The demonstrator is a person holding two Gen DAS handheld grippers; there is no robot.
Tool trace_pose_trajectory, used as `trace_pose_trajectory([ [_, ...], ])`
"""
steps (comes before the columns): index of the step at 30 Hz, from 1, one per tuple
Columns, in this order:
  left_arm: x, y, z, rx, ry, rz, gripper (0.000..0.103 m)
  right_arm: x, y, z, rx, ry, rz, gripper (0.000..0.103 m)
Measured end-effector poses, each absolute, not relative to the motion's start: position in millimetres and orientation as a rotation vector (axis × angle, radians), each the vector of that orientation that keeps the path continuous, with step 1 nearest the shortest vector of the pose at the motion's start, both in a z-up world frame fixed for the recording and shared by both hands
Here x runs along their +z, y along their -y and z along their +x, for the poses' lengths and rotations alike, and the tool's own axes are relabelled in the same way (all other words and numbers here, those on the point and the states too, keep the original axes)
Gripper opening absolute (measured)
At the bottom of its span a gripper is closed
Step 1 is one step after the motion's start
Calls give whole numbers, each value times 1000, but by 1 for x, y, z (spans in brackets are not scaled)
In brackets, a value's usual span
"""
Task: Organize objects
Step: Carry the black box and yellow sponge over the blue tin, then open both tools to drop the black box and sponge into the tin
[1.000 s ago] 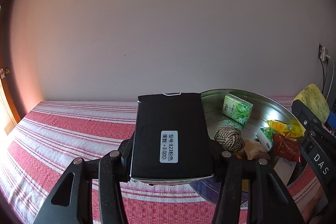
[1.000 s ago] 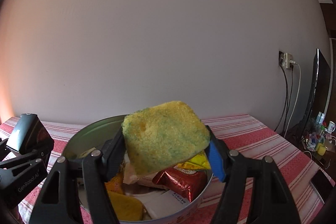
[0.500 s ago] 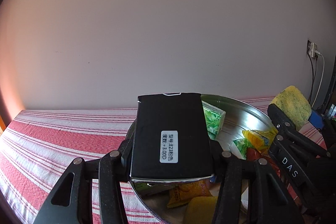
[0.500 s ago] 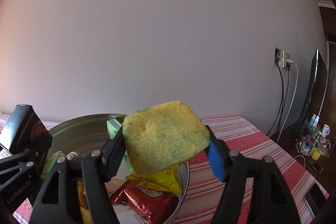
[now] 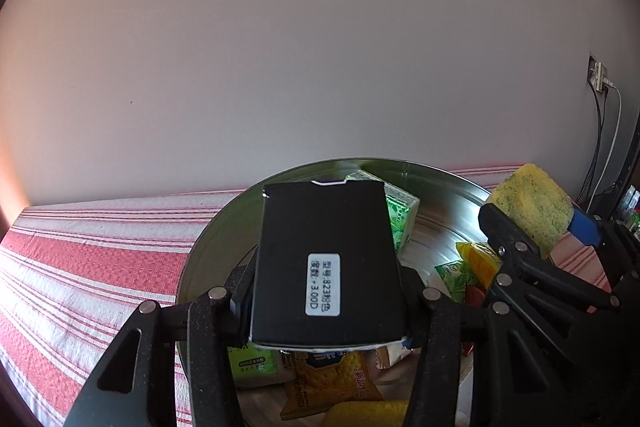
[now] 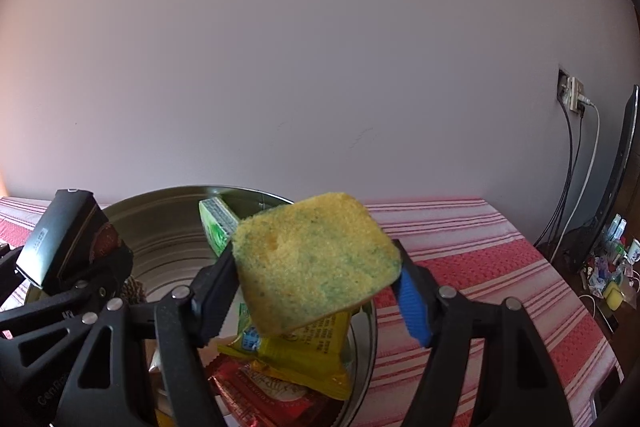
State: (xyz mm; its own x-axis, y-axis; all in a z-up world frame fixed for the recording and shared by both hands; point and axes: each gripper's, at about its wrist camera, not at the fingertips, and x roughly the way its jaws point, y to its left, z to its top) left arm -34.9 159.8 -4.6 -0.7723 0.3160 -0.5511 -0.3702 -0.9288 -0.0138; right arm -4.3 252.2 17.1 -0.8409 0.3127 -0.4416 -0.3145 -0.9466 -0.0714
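- Risk: right tool (image 6: 316, 291) jaws opening w/ sponge (image 6: 316, 259) between them, its right edge by the blue pad. Sponge hangs over bowl's (image 6: 160, 211) right rim, so it may bounce out onto the striped cloth (image 6: 480, 259).
- Risk: left tool (image 5: 326, 291) clamped narrow on black box (image 5: 326, 259), above bowl centre; stiff corners could crush the snack packets (image 5: 340, 383) if dropped.
- Materials: sponge soft, porous, yellow-green, squarish; box matte card, flat, white label; bowl shiny metal, round, ridged; packets crinkly foil.

Black linkage grippers with silver screws; right gripper (image 6: 316, 291) has 1 blue pad
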Motion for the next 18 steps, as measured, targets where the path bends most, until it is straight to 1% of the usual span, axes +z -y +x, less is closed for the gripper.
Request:
trace_pose_trajectory([
  [1,-5,-159,-36,2653,-137,-808,57,16,-252,-4,2741,-13,-660,73],
  [3,-3,-156,-38,2672,-131,-819,67,14,-259,-5,2752,-44,-681,77],
  [5,0,-149,-41,2710,-112,-820,90,13,-271,-6,2762,-125,-706,88],
  [7,5,-142,-40,2737,-79,-781,99,13,-284,-5,2788,-228,-725,94],
  [8,7,-139,-40,2746,-67,-761,100,13,-286,-3,2803,-267,-721,99],
  [10,9,-136,-38,2764,-64,-760,101,17,-289,0,2828,-316,-687,103],
  [13,11,-133,-35,2775,-49,-753,102,22,-291,7,2874,-356,-639,103],
  [18,13,-112,-14,2809,-18,-712,102,33,-287,23,2919,-368,-515,103],
])
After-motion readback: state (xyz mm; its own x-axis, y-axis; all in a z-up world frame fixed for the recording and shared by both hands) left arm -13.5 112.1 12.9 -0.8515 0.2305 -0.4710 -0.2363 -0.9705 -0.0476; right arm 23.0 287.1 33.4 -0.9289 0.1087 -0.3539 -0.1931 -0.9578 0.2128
